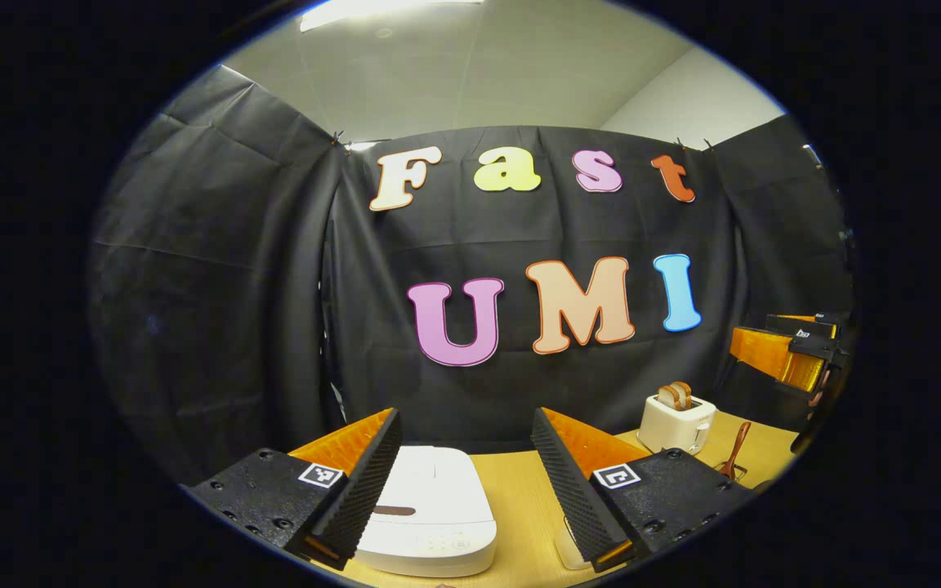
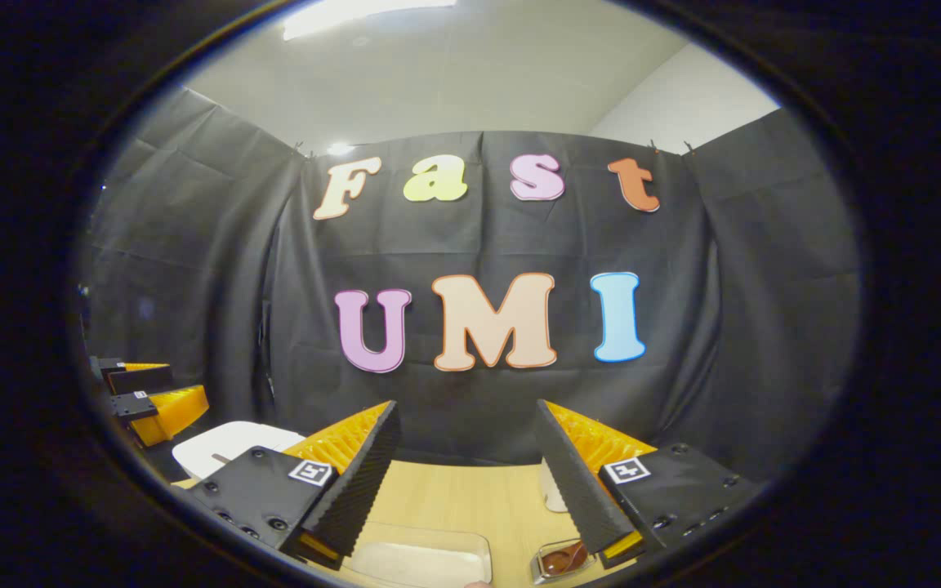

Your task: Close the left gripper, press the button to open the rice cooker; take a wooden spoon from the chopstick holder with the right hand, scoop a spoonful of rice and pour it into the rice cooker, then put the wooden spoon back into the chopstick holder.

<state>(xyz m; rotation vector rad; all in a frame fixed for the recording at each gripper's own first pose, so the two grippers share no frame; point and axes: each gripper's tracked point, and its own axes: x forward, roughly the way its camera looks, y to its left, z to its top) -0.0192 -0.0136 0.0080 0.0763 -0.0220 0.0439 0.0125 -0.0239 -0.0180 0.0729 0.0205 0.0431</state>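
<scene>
**Both grippers wide open above the table, rice cooker lid down**

In the left gripper view, our left gripper [image 1: 466, 457] hangs over the wooden table [image 1: 519, 506] with its fingers spread wide and nothing between them. Just beyond and below the left-hand finger sits the white rice cooker [image 1: 430, 510], its lid closed and a dark oval button on top. Farther back to the right stands a white toaster [image 1: 675, 420] with bread slices poking out of its slots. Right of it we see a wooden spoon [image 1: 738, 451] standing tilted with its handle up; the holder it rests in is too cut off to make out. At the far right edge, the right gripper [image 1: 793, 351] appears, raised well above the table.

In the right gripper view, our right gripper [image 2: 466, 461] is likewise wide apart and empty. Below it on the table lies a clear tray of rice [image 2: 425, 563], and beside the right-hand finger a small clear container [image 2: 559, 560] holds something brown. The rice cooker [image 2: 221, 445] shows at lower left, with the left gripper [image 2: 152, 400] beyond it.
</scene>
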